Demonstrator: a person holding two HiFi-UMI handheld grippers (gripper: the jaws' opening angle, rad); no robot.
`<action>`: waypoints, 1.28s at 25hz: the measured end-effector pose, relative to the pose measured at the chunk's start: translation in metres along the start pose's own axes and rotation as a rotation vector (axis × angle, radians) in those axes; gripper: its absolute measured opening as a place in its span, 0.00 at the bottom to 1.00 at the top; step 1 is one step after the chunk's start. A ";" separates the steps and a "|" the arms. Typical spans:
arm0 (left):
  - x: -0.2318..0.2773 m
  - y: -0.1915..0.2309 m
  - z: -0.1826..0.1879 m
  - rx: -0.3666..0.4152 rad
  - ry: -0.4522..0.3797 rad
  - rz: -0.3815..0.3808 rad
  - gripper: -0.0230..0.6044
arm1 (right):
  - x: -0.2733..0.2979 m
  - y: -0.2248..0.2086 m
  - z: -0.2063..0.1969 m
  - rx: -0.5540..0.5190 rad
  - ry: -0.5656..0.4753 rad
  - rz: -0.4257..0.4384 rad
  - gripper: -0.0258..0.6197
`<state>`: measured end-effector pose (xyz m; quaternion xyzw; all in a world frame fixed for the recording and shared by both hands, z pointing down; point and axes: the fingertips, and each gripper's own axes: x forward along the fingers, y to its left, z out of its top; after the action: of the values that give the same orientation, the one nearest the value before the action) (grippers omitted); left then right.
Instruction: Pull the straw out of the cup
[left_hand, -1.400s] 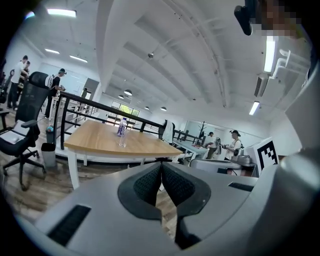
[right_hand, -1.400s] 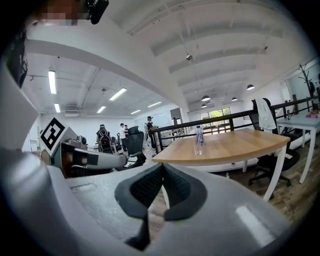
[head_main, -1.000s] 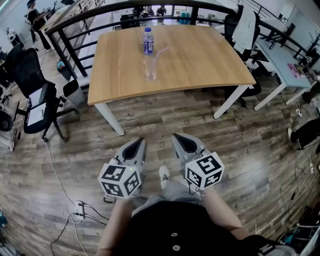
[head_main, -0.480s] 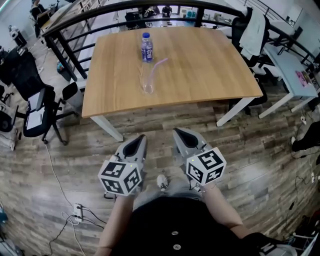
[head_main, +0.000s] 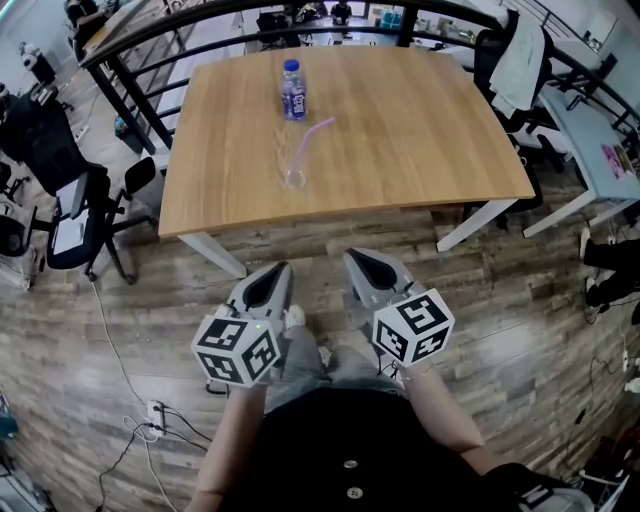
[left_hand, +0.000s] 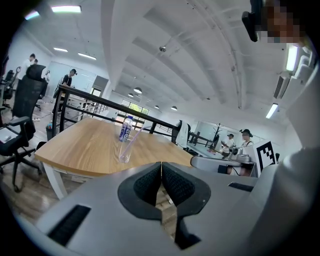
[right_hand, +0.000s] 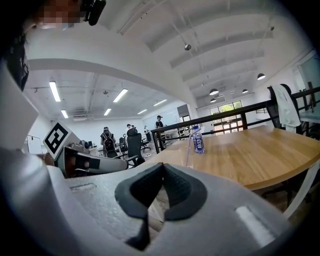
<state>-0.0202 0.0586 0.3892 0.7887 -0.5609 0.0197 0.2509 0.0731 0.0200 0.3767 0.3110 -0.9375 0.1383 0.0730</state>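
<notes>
A clear cup (head_main: 293, 171) stands on the wooden table (head_main: 400, 130), and a pink straw (head_main: 312, 134) leans out of it to the right. Both grippers hover over the floor, short of the table's near edge and apart from the cup. My left gripper (head_main: 273, 274) is shut with nothing in it, and so is my right gripper (head_main: 361, 261). The left gripper view has the cup (left_hand: 125, 150) and straw (left_hand: 134, 136) beyond its shut jaws. In the right gripper view the straw (right_hand: 189, 149) rises ahead of the shut jaws.
A water bottle (head_main: 292, 90) stands just behind the cup. Black office chairs (head_main: 60, 190) stand at the left, a black railing (head_main: 130, 45) runs behind the table, and another desk (head_main: 590, 140) is at the right. Cables (head_main: 150, 425) lie on the wooden floor.
Both grippers have moved forward toward the table, side by side and still shut. The table's near edge now lies closer in the head view.
</notes>
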 end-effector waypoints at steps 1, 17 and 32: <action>0.004 0.001 -0.001 -0.007 0.004 -0.003 0.07 | 0.000 -0.002 -0.001 0.004 0.001 0.001 0.04; 0.069 0.050 0.033 -0.025 0.037 -0.038 0.07 | 0.063 -0.049 0.011 0.054 0.028 -0.033 0.04; 0.131 0.135 0.105 0.005 0.030 -0.120 0.07 | 0.169 -0.090 0.041 0.074 0.024 -0.125 0.04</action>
<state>-0.1184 -0.1328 0.3886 0.8211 -0.5087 0.0178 0.2583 -0.0095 -0.1566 0.3941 0.3700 -0.9094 0.1717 0.0812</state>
